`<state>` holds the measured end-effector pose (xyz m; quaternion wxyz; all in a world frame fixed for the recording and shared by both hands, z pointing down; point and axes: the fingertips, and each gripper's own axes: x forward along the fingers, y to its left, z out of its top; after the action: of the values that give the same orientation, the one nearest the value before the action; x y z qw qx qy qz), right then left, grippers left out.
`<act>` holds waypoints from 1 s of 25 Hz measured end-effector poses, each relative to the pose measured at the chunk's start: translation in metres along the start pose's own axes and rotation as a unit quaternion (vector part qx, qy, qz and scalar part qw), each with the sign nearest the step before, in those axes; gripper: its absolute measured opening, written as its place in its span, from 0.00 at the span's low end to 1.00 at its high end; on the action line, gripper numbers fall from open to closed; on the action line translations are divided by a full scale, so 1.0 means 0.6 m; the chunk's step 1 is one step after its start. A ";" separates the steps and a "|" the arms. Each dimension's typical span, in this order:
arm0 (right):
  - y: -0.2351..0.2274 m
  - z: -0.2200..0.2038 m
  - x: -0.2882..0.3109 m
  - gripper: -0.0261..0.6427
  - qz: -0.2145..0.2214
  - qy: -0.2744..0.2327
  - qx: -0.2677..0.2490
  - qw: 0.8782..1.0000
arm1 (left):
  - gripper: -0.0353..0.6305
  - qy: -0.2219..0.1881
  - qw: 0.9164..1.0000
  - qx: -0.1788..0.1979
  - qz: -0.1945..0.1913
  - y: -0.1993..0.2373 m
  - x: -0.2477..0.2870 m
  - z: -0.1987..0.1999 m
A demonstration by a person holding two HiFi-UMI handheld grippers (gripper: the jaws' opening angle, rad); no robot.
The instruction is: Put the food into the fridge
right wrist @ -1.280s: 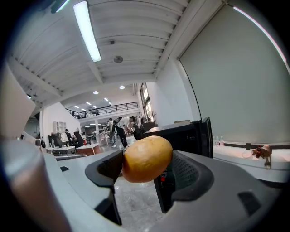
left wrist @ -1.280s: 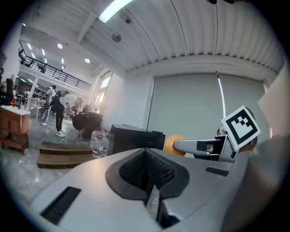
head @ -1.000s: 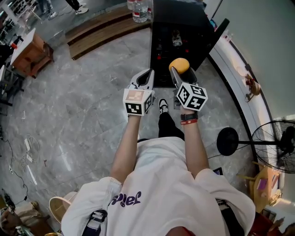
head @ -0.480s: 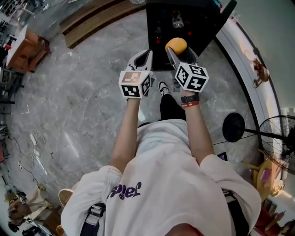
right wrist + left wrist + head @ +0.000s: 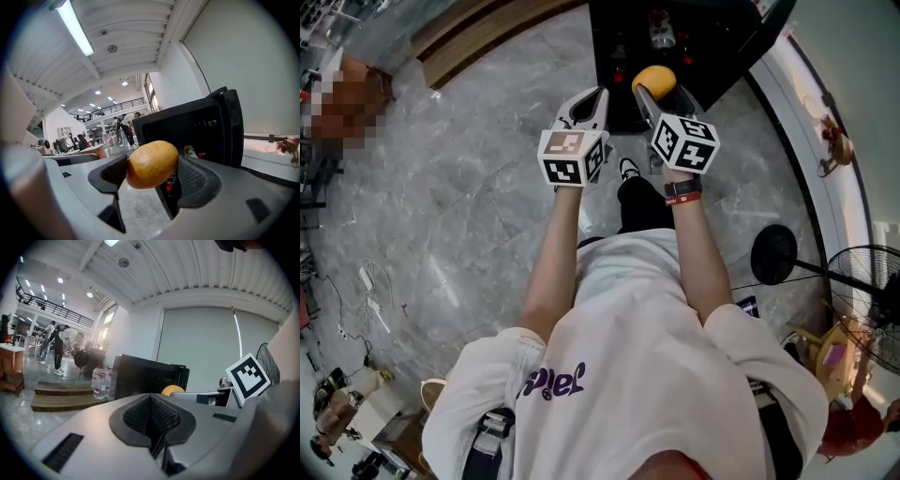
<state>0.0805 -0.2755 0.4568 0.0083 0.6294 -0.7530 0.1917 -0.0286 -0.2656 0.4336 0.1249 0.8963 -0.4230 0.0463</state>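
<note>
The right gripper point(image 5: 153, 178) is clamped on a potato point(image 5: 152, 161), with one ribbed pad pressing each side and its rounded top standing above the jaws. The left gripper point(image 5: 151, 420) is just to its left at about the same height. Its jaws are closed together with nothing between them. Both are held out in front of the person, above a grey marble floor point(image 5: 469, 206).

Just beyond the potato is a low black fridge point(image 5: 197, 126), which stands on the floor on the far side. Its door point(image 5: 233, 126) is swung open to the right, and the potato is outside it, in front of the opening. Inside the dark compartment are a labelled container point(image 5: 189, 151) and some small red items point(image 5: 201, 153), too small to identify.

To the far left of the fridge, water bottles point(image 5: 99, 383) stand on a wooden platform point(image 5: 61, 397). A standing fan point(image 5: 862, 300) is at the right, near a white wall.
</note>
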 end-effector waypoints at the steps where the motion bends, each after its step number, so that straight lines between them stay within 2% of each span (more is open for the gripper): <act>1: -0.005 -0.004 0.010 0.57 0.000 0.002 0.001 1.000 | 0.08 0.001 1.000 0.000 0.000 0.004 0.009 -0.002; 14: -0.049 -0.068 0.091 0.57 -0.001 0.037 -0.012 0.999 | 0.08 0.007 1.000 -0.001 -0.007 0.031 0.081 -0.043; 19: -0.079 -0.084 0.115 0.57 -0.026 0.036 -0.017 0.999 | 0.08 0.004 1.000 0.005 -0.010 0.035 0.102 -0.057; 25: -0.096 -0.097 0.141 0.57 -0.030 0.040 -0.021 0.999 | 0.08 0.002 1.000 0.003 -0.009 0.047 0.124 -0.061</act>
<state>0.1045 -0.3459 0.5481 0.0571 0.6430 -0.7370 0.2003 -0.0021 -0.3286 0.4883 0.1229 0.9004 -0.4145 0.0482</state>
